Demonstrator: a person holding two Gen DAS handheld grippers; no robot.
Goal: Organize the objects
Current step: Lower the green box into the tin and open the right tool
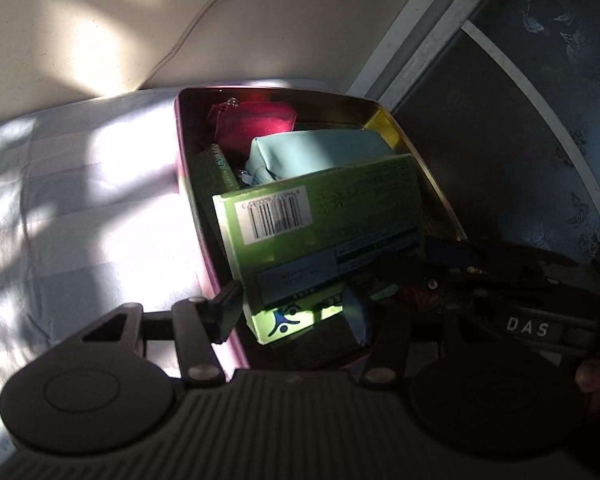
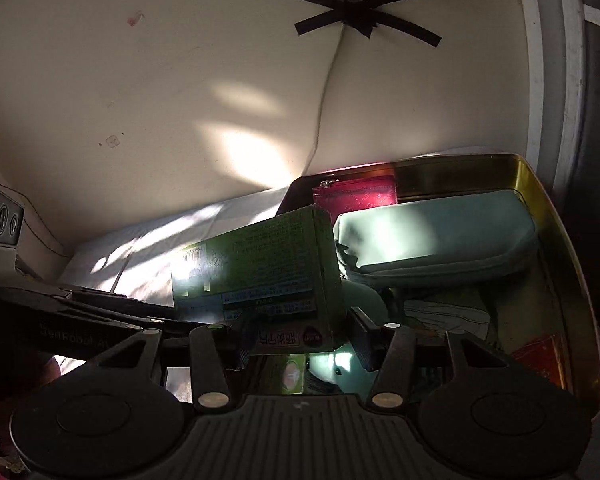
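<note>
A metal tin [image 1: 432,178] with a gold inside stands on a white cloth; it also shows in the right wrist view [image 2: 556,216]. In it lie a red zip pouch [image 1: 256,124] [image 2: 356,196], a pale teal case [image 1: 320,148] [image 2: 436,232] and other small items. A green box with a barcode [image 1: 320,220] [image 2: 260,264] stands tilted over the tin's near end. My right gripper [image 2: 300,340] is shut on the green box's lower end. My left gripper [image 1: 308,304] is open, its fingers [image 1: 226,310] either side of the same box.
The white cloth [image 1: 80,208] spreads to the left of the tin. A cream wall [image 2: 180,80] with a taped cable rises behind. A dark patterned panel [image 1: 540,120] in a white frame stands to the right. A grey device [image 2: 0,220] sits at far left.
</note>
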